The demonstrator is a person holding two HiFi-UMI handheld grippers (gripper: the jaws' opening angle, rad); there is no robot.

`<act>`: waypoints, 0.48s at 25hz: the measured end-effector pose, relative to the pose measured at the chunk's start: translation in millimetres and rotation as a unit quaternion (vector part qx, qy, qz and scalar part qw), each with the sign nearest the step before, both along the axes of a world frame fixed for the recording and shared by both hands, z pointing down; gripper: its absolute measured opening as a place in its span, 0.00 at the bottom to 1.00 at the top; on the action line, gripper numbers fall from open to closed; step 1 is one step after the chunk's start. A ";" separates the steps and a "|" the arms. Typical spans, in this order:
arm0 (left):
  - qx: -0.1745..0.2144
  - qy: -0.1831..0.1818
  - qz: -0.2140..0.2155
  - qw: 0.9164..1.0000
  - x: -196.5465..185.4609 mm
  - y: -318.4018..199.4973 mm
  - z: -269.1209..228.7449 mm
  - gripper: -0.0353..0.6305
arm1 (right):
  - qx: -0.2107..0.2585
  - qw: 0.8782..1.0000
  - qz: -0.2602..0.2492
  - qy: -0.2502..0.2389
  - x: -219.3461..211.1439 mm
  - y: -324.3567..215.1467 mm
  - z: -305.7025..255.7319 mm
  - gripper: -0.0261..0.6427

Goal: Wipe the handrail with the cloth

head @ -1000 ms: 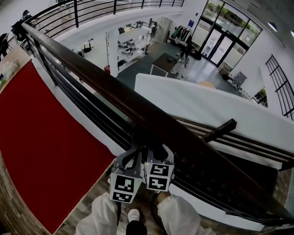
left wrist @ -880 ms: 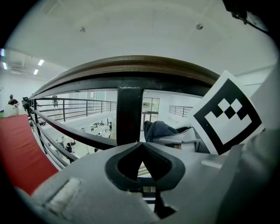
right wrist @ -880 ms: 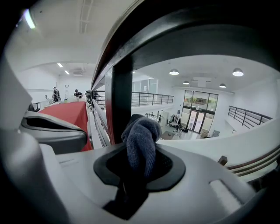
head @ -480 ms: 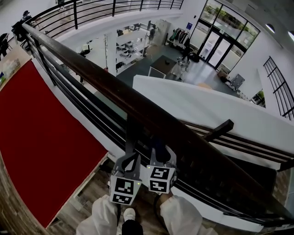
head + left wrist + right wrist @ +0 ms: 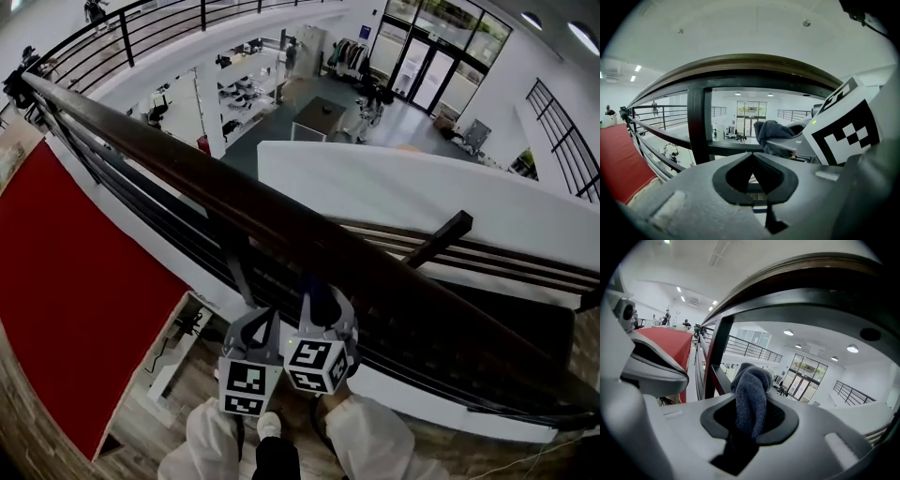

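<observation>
Two grippers sat side by side at lower centre, beneath the near edge of the one dark handrail. The left gripper had its jaws together, empty. The right gripper was clamped on the single grey cloth, which poked up below the rail. The rail ran bare from upper left to lower right.

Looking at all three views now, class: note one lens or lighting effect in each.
Head view: the dark wooden handrail reads nearly black, its grain lost. Left gripper view: fisheye bows that rail into an arch, corners vignetted black. Right gripper view: grey knitted cloth sharp, ceiling lamps glaring white.
</observation>
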State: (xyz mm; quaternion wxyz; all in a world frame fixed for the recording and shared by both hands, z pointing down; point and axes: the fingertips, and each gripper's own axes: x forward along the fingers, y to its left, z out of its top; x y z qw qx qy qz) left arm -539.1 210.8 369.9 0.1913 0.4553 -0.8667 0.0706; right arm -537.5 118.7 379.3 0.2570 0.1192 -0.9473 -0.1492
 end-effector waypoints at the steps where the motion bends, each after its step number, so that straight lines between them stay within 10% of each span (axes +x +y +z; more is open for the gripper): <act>1: -0.002 -0.001 0.006 1.000 5.3 -6.4 2.5 0.06 | 0.001 1.000 0.005 0.001 6.0 -6.6 1.5 0.18; 12: -0.002 0.009 0.031 0.999 52.7 -57.9 6.7 0.06 | 0.004 0.999 0.039 0.012 61.7 -58.6 6.8 0.18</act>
